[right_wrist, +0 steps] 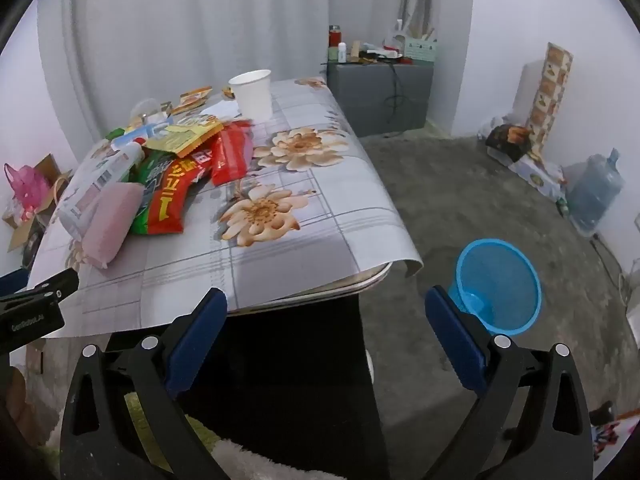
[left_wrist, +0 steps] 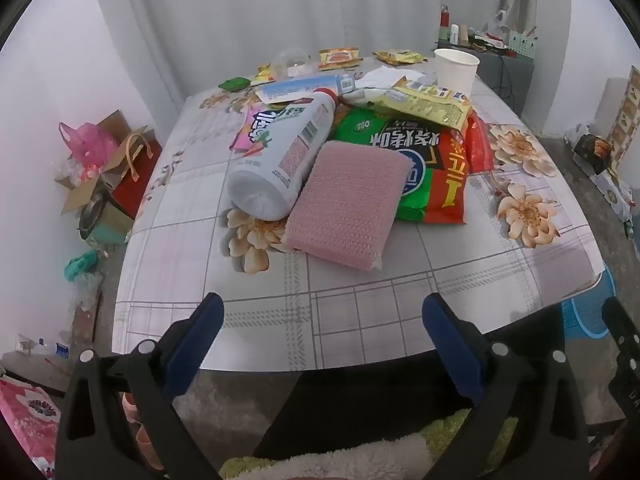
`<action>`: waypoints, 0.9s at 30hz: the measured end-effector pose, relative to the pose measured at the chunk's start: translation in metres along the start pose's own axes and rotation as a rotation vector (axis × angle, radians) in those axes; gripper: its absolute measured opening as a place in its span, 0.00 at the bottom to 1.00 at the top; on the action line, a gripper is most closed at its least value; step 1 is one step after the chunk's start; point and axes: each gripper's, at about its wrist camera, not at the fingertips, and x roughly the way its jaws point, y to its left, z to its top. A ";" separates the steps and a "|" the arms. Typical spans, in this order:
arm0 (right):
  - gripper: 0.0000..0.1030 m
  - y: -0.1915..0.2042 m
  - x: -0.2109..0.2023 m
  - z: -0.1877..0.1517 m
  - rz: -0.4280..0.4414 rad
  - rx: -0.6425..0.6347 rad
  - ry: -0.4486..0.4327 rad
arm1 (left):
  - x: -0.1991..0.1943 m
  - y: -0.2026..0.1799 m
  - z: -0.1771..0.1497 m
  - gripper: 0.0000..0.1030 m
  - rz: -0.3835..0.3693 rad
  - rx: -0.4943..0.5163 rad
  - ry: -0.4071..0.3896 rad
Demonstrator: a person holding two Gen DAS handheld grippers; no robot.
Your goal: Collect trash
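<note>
Both our grippers, left point(left_wrist: 322, 312) and right point(right_wrist: 324, 308), hang spread apart, holding nothing, so we're at the start. The trash pile sits ahead, sponge point(left_wrist: 348, 204) nearest. Next: grab something, then swing to the blue bin point(right_wrist: 498, 284) on our right.

Snack wrappers point(left_wrist: 432, 168), a toppled white bottle point(left_wrist: 280, 156) and pink sponge point(left_wrist: 348, 204) (possibly a pouch) lie heaped mid-table.
</note>
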 end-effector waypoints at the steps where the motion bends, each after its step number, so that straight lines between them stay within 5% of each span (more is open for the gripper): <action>1: 0.92 0.000 0.000 0.000 0.001 0.000 0.002 | 0.001 0.000 0.000 0.94 -0.010 -0.005 0.014; 27: 0.92 -0.010 -0.005 0.008 0.006 0.005 -0.001 | -0.006 -0.004 0.002 0.94 -0.017 -0.007 -0.015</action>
